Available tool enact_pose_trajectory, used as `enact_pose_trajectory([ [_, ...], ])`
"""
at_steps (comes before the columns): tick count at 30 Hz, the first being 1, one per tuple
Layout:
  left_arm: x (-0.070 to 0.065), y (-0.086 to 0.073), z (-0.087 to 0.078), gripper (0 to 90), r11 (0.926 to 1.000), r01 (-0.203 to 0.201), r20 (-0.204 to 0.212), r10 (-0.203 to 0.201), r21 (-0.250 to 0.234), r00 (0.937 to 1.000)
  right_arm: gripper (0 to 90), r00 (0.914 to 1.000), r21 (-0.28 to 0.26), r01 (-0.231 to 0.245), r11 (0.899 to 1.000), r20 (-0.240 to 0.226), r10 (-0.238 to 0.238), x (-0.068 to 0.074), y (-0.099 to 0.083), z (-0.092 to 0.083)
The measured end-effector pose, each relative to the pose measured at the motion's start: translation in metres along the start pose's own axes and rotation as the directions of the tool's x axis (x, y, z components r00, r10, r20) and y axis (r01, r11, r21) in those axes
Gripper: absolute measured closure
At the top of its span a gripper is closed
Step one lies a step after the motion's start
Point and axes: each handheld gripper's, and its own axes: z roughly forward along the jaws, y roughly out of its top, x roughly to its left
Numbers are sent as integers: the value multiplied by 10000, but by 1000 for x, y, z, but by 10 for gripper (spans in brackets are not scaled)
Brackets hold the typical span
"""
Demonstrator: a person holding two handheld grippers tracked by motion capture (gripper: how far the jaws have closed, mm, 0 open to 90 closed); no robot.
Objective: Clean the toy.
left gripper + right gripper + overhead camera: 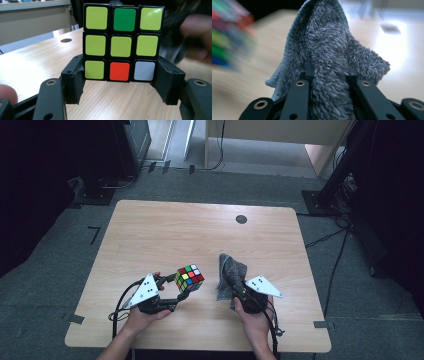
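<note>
A scrambled puzzle cube [189, 278] sits between the jaws of my left gripper [176, 287] at the table's front left. In the left gripper view the cube [121, 45] shows a mostly yellow-green face, and the black pads [75, 77] press on its lower corners. My right gripper [235, 287] is shut on a fuzzy grey cloth [231, 272] just right of the cube. In the right gripper view the cloth [329, 50] stands bunched up out of the jaws of the right gripper [328, 72] and hides the fingertips. The cube [229, 37] is a colour blur at that view's left.
The light wooden table [175, 230] has a small round black disc [241, 219] near its far edge. Dark stands and cables lie on the grey floor around it. A hand [197, 37] shows blurred beyond the cube.
</note>
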Motion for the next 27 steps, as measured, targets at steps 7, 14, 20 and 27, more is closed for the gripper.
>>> enact_pose_trajectory([
  [7,-16,1,10,344,9981,-559,493,545,270,9973,719,9739,-962,1018,9901,-1935,-1189,55,34,-22],
  [14,-25,2,11,347,9948,-975,976,944,279,9907,711,9676,14,809,9967,-2402,-782,53,29,-10],
  [20,-24,4,9,347,9937,-1098,856,1073,239,9905,699,9920,791,700,9944,-1108,-611,34,27,-5],
  [27,-29,4,12,347,9887,-1440,752,1406,419,9872,690,9632,-40,1244,9922,-2397,-1217,60,35,-16],
])
